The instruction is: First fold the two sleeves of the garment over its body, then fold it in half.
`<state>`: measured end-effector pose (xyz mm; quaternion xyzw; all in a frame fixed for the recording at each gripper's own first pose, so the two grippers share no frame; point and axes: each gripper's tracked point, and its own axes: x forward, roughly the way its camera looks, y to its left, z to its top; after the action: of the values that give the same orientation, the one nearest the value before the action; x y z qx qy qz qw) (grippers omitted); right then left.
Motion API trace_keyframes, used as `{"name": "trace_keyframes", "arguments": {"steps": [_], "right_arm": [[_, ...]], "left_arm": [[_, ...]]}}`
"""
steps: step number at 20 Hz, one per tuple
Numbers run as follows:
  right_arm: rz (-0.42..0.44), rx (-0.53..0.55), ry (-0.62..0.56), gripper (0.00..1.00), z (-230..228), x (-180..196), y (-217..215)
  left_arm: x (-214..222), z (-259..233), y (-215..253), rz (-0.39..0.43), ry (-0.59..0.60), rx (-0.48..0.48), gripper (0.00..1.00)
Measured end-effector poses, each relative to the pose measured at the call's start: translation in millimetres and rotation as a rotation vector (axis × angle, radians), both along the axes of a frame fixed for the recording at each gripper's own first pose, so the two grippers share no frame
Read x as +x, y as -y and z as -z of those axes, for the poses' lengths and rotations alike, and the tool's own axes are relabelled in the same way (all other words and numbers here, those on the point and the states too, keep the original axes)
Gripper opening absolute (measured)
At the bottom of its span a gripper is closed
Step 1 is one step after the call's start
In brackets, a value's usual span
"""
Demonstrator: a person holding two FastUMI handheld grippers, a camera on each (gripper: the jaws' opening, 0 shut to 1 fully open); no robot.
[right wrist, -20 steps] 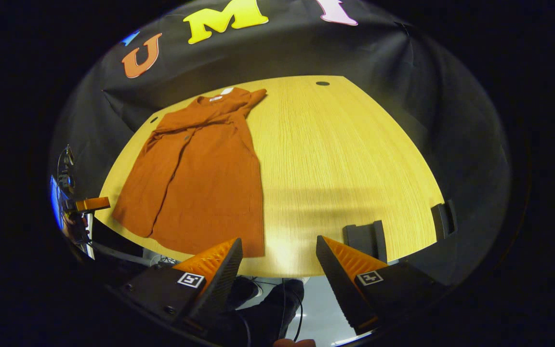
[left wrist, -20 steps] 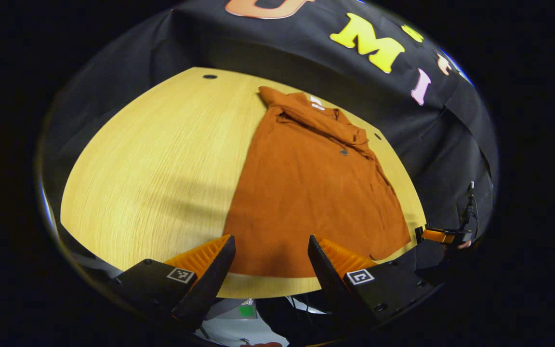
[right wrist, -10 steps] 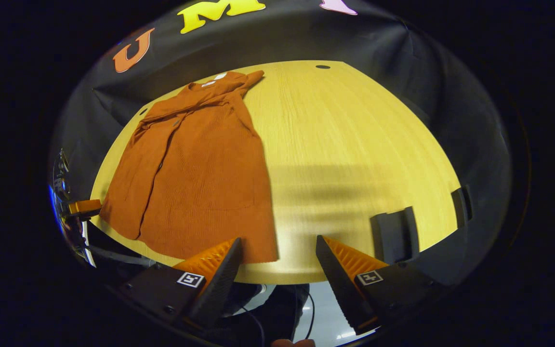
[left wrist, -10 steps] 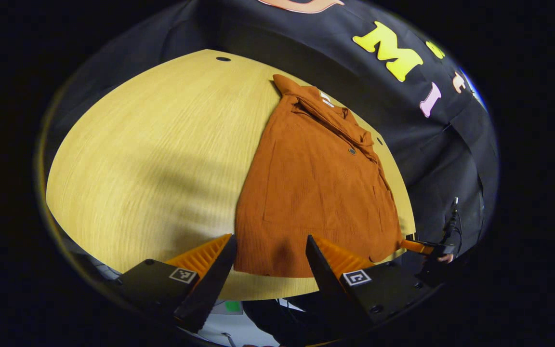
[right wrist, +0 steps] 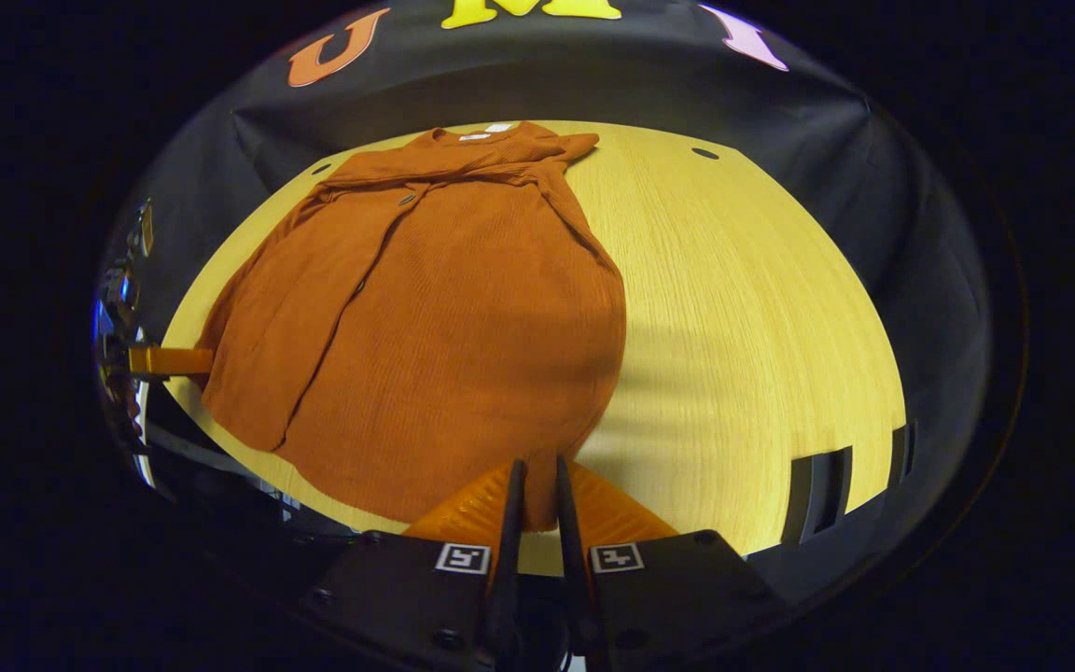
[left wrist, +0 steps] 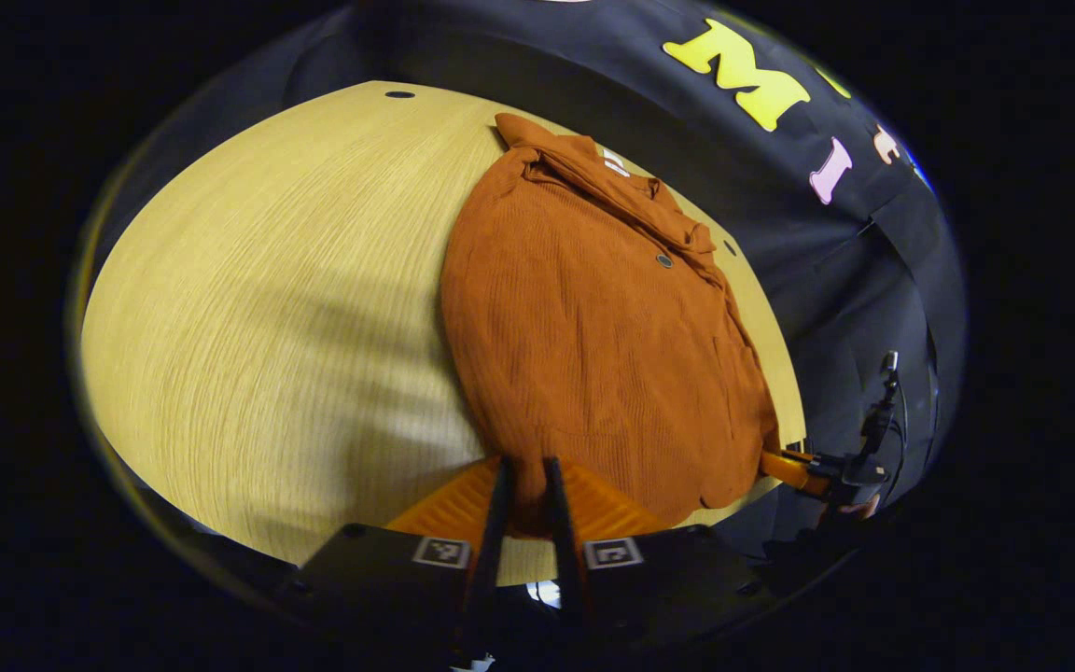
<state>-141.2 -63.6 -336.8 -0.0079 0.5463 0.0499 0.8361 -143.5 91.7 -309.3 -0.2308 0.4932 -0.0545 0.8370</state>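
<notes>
Orange garment (left wrist: 593, 317) lies flat on the table (left wrist: 267, 308), sleeves already tucked in. Left tool (left wrist: 525, 485) pinches its hem at 6 o'clock; right tool (right wrist: 536, 485) is clamped on the hem too.

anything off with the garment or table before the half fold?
Mostly fine. The orange garment lies flat on the wooden table, sleeves folded in. One oddity: its collar end is bunched and rumpled. Left claw and right claw each pinch the near hem.

both the left gripper (left wrist: 526, 499) and right gripper (right wrist: 537, 499) are clamped nearly closed.
</notes>
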Motion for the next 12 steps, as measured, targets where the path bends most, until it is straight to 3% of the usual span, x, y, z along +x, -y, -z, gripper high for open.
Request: {"name": "trace_keyframes", "arguments": {"steps": [1, 2, 6, 12], "right_arm": [[0.02, 0.016, -0.007, 0.24, -5.4, 2.4, 0.2], [0.039, 0.028, -0.025, 0.05, -2.9, 0.9, 0.2], [0.079, 0.108, -0.028, 0.06, -19.2, -4.3, 0.4], [0.107, 0.259, 0.02, 0.06, -86.9, -14.3, -3.5]], "left_arm": [[-0.1, 0.8, 1.3, 0.002, -0.007, 0.004, 0.12], [-2.3, -1.5, 2.4, 0.011, -0.01, 0.004, 0.1], [-13.4, -21.0, 0.5, 0.014, 0.007, -0.033, 0.03], [-54.8, -67.0, 3.6, 0.051, 0.035, -0.11, 0.03]]}}
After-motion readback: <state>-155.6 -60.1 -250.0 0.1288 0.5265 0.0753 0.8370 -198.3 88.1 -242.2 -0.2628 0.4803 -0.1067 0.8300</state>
